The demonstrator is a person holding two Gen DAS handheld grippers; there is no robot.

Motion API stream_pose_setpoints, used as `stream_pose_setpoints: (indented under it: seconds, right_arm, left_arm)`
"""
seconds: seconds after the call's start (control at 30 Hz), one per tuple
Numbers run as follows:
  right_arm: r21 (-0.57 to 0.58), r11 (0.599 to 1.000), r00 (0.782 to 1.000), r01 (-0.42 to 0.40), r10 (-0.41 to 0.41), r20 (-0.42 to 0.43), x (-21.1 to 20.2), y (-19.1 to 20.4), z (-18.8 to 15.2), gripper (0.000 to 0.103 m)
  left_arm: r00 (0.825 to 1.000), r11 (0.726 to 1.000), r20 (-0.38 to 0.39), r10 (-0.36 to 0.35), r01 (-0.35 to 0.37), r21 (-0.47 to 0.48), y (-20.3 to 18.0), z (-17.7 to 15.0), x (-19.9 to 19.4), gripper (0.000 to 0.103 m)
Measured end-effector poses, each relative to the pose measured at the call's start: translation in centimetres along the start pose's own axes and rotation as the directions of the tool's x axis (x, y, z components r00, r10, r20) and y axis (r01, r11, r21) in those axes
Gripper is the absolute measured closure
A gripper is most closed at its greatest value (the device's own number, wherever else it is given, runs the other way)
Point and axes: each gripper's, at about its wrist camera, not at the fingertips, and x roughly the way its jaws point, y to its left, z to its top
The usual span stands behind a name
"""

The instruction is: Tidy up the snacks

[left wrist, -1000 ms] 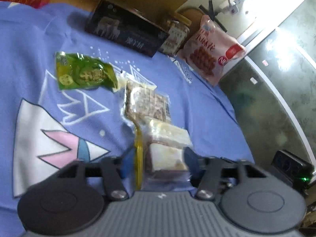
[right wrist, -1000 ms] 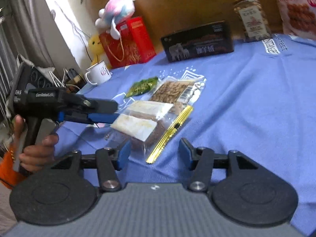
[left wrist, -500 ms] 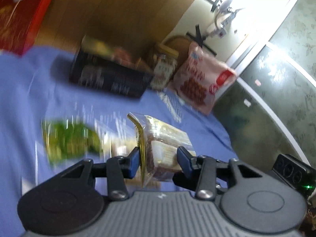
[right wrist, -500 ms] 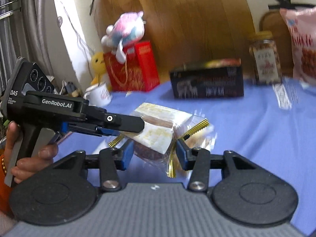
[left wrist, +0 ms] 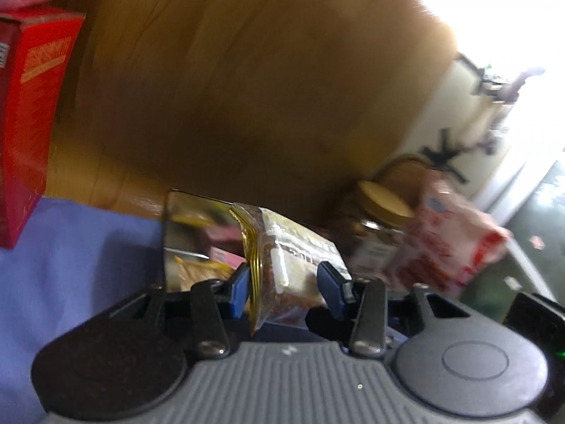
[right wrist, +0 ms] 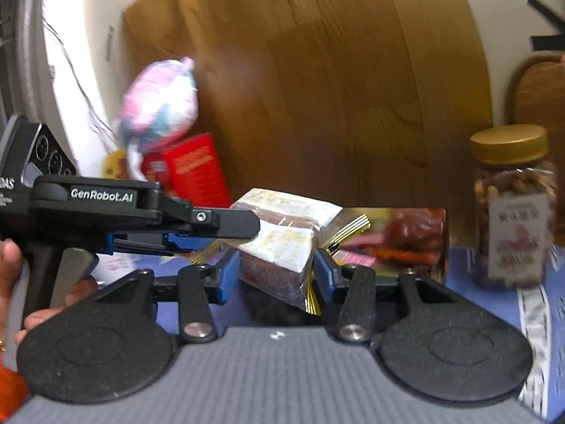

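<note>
Both tongs clamp 1 crinkly clear plastic packet of brown cake slices [right wrist: 282,247], gold-edged, held above the blue cloth-covered bench [right wrist: 469,268]: left tongs [left wrist: 282,289], right tongs [right wrist: 273,277]. Behind stand a glossy dark box [right wrist: 406,236] and gold-lidded round jar [right wrist: 512,205].

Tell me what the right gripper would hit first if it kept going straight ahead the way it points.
Probably the dark snack box, standing right behind the cake packet clamped in the right gripper. The packet would likely touch it before the fingertips do. Depth is uncertain; the wooden panel lies farther back.
</note>
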Motion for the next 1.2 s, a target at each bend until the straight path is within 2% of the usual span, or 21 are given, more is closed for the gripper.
stream_pose_setpoints:
  seconds: [0.1,0.17,0.2,0.23,0.33,0.43,0.5,0.6,0.7,0.77,0.83,0.9,1.0,1.1,1.2]
  right_arm:
    - [-0.043,0.999,0.999,0.023,-0.024,-0.021,3.0,-0.7,-0.1,0.052]
    - [-0.084,0.995,0.998,0.055,-0.057,-0.015,4.1,-0.6,-0.3,0.049]
    - [-0.103,0.992,0.997,0.070,-0.072,-0.014,4.4,-0.5,-0.4,0.043]
    - [-0.115,0.990,0.997,0.078,-0.079,-0.005,4.5,-0.4,-0.6,0.043]
    - [-0.068,0.995,0.997,0.073,-0.072,0.020,3.6,-0.8,-0.9,0.043]
    - [0.000,0.997,0.995,0.073,-0.072,0.071,0.7,-1.1,-1.5,0.043]
    - [0.061,0.998,0.997,0.033,-0.037,0.062,-1.4,-1.2,-2.4,0.043]
    - [0.169,0.984,0.998,-0.054,0.059,-0.021,-3.7,-1.4,-4.7,0.043]
    - [0.307,0.945,0.977,-0.113,0.163,-0.140,-4.2,-1.6,-7.4,0.044]
    - [0.359,0.924,0.960,-0.133,0.211,-0.185,-4.1,-1.2,-8.8,0.046]
    - [0.373,0.918,0.947,-0.134,0.230,-0.226,-4.3,-0.7,-10.0,0.056]
    - [0.386,0.912,0.936,-0.137,0.247,-0.251,-3.7,-0.1,-10.6,0.061]
    - [0.435,0.886,0.923,-0.158,0.289,-0.254,-2.7,0.8,-10.6,0.064]
    - [0.456,0.872,0.900,-0.178,0.331,-0.283,-1.2,2.1,-11.0,0.080]
    - [0.448,0.879,0.907,-0.164,0.313,-0.281,-0.8,3.0,-10.7,0.081]
  left_arm:
    - [0.999,0.998,-0.003,0.051,-0.051,-0.022,1.4,0.5,2.1,0.056]
    - [0.997,0.997,-0.020,0.079,-0.079,-0.006,1.7,0.5,3.1,0.056]
    - [0.996,0.996,-0.015,0.088,-0.088,0.006,1.6,0.4,3.2,0.054]
    - [0.995,0.995,-0.010,0.100,-0.100,0.023,1.3,0.2,3.1,0.054]
    - [0.994,0.993,0.018,0.103,-0.104,0.059,0.5,-0.4,1.6,0.053]
    - [0.995,0.993,0.062,0.074,-0.079,0.087,-0.1,-1.2,-1.7,0.050]
    - [0.996,0.993,0.060,0.064,-0.070,0.096,0.0,-2.8,-4.1,0.050]
    - [0.997,0.994,0.007,0.071,-0.071,0.085,1.0,-5.7,-6.7,0.050]
    - [0.994,0.995,-0.066,0.089,-0.086,0.039,2.5,-9.5,-8.7,0.050]
    - [0.991,0.996,-0.096,0.088,-0.089,-0.009,3.8,-11.4,-9.7,0.049]
    - [0.989,0.994,-0.131,0.070,-0.081,-0.077,5.2,-13.3,-10.6,0.049]
    - [0.988,0.989,-0.145,0.055,-0.073,-0.128,5.9,-14.7,-10.7,0.050]
    - [0.994,0.984,-0.107,0.023,-0.042,-0.172,6.2,-15.8,-11.3,0.049]
    - [0.998,0.976,-0.070,0.006,-0.021,-0.216,6.5,-16.5,-11.5,0.050]
    - [0.999,0.975,-0.047,-0.009,-0.002,-0.222,6.9,-16.9,-11.7,0.055]
